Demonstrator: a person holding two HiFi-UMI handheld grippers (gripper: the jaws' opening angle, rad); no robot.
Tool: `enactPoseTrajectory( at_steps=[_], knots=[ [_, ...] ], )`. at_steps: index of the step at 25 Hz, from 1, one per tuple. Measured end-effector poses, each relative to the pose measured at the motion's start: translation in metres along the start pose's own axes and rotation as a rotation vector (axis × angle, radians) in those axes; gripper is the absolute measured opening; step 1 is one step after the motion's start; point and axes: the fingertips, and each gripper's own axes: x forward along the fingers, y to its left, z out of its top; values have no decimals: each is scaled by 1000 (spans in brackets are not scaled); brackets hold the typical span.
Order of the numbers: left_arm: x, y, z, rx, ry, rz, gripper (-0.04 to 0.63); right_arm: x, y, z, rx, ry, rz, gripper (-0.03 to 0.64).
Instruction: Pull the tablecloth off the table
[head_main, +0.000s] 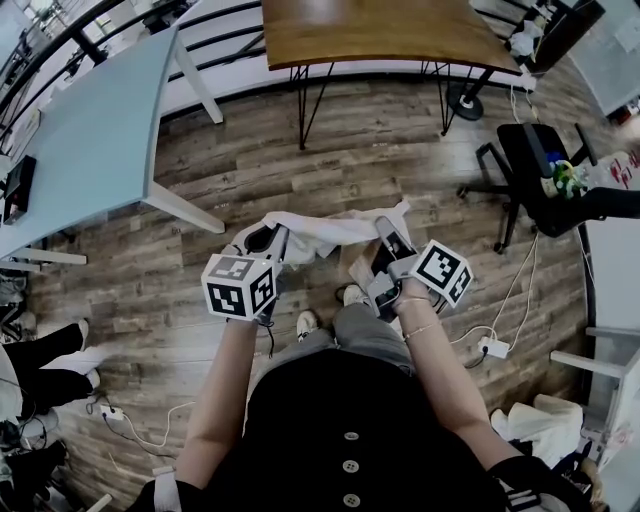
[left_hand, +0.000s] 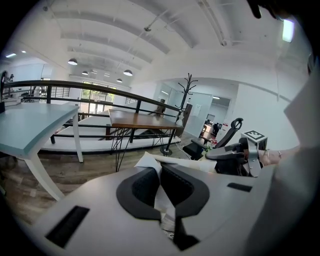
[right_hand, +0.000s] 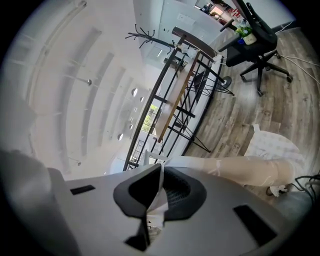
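A white tablecloth (head_main: 330, 232) hangs in a bunched strip between my two grippers, in the air over the wooden floor in front of the person's body. My left gripper (head_main: 272, 240) is shut on its left end, and the cloth (left_hand: 150, 161) pokes out from between the black pads (left_hand: 137, 187). At its right end my right gripper (head_main: 390, 232) is shut on it too. In the right gripper view the cloth (right_hand: 245, 167) stretches away to the right from the shut jaws of the right gripper (right_hand: 159, 187). The brown wooden table (head_main: 390, 35) at the far side stands bare.
A pale blue table (head_main: 90, 130) stands at the left. A black office chair (head_main: 540, 170) is at the right, with cables and a power strip (head_main: 495, 347) on the floor. A black railing (left_hand: 100, 90) runs behind the tables. Another person's legs (head_main: 45, 365) show at the left edge.
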Motion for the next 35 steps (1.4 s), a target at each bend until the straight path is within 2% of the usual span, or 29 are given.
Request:
enactPoseTrajectory(
  at_steps=[10,35],
  knots=[
    [2,-4,18,0,-43,8,18,2,6,3,-44,31,17,29],
    [5,-10,6,-42,-16,13,18,2,-7,-2,-43,82,-6,29]
  ],
)
